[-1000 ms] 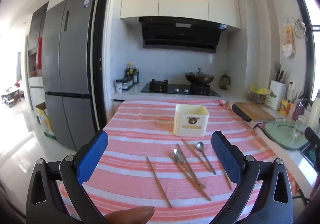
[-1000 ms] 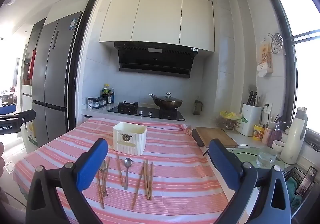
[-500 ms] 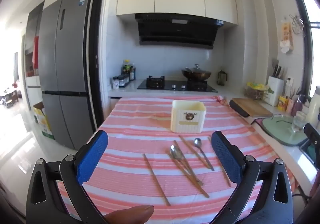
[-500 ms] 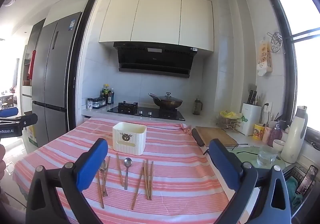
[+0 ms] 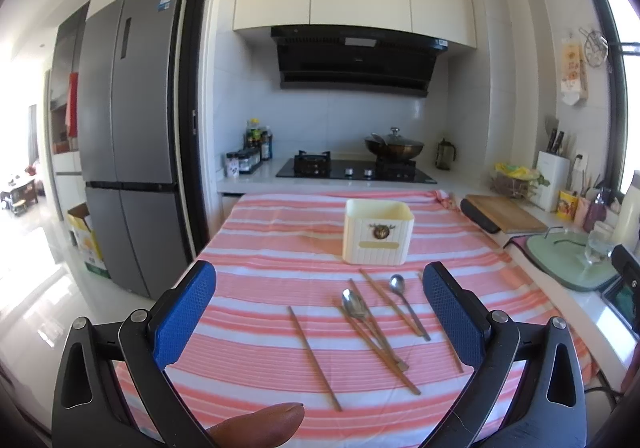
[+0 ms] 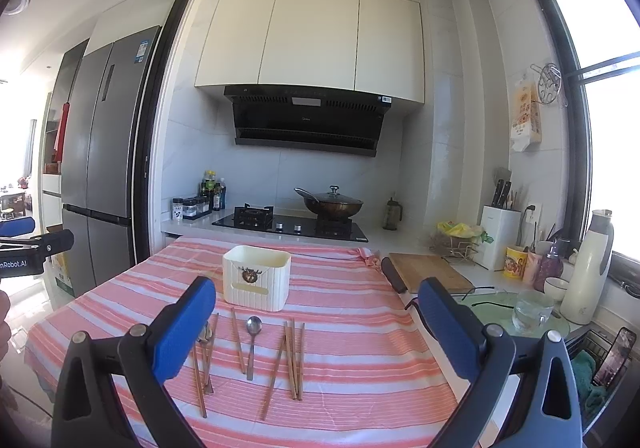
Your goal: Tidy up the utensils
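Note:
A cream utensil holder [image 5: 377, 236] [image 6: 257, 280] stands upright on the pink striped tablecloth [image 5: 256, 328] [image 6: 352, 380]. In front of it lie two metal spoons [image 5: 405, 302] [image 6: 252, 344] and several wooden chopsticks [image 5: 314, 358] [image 6: 294, 358], scattered flat. My left gripper [image 5: 320, 312] hovers open above the near edge, nothing between its blue pads. My right gripper [image 6: 316, 328] is also open and empty, further right over the cloth. The left gripper's tip [image 6: 24, 248] shows at the left edge of the right wrist view.
A wooden cutting board [image 6: 430, 272] and a glass [image 6: 532, 312] on a green mat sit right of the table. Behind are a stove with a wok [image 5: 394, 148], spice bottles [image 5: 252, 156] and a grey fridge [image 5: 128, 152]. A fingertip [image 5: 260, 424] shows at the bottom.
The left gripper's view has shifted slightly, so the holder and utensils sit a little further left in its frame. The right gripper has hardly moved. Both stay open.

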### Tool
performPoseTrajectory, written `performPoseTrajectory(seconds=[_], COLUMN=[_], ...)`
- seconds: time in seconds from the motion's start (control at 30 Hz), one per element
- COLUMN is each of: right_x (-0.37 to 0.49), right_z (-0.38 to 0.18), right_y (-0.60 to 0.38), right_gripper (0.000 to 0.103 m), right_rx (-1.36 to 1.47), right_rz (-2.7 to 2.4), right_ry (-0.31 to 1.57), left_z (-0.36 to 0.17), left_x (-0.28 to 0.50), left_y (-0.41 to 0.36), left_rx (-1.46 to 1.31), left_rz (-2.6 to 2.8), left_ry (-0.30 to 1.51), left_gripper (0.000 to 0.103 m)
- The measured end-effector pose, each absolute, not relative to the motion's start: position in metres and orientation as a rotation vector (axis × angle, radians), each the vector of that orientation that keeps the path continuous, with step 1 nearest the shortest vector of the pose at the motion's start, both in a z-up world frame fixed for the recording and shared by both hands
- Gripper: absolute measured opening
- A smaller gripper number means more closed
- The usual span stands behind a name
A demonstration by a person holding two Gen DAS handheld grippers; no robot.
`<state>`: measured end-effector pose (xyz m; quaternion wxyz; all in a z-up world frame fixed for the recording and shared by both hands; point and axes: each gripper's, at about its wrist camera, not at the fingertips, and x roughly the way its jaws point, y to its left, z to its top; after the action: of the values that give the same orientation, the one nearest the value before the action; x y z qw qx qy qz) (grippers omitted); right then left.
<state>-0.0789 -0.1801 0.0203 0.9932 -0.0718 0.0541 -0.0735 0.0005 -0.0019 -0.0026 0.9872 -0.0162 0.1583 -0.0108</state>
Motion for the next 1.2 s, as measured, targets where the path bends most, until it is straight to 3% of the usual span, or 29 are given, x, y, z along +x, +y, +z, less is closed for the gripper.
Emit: performPoseTrajectory(seconds=[1.2], right_x=[-0.0785], right_z=[0.0167], right_y=[-0.1829], right_gripper=[0.103], right_rx=[-0.142], right_rz=[-0.155], right_ry=[0.099], left_z=[-0.0084], left_x=[0.0055], left_y=[-0.0047], left_rx=[-0.042], left_rz=[-0.005], left_ry=[0.329], left_gripper=[0.103])
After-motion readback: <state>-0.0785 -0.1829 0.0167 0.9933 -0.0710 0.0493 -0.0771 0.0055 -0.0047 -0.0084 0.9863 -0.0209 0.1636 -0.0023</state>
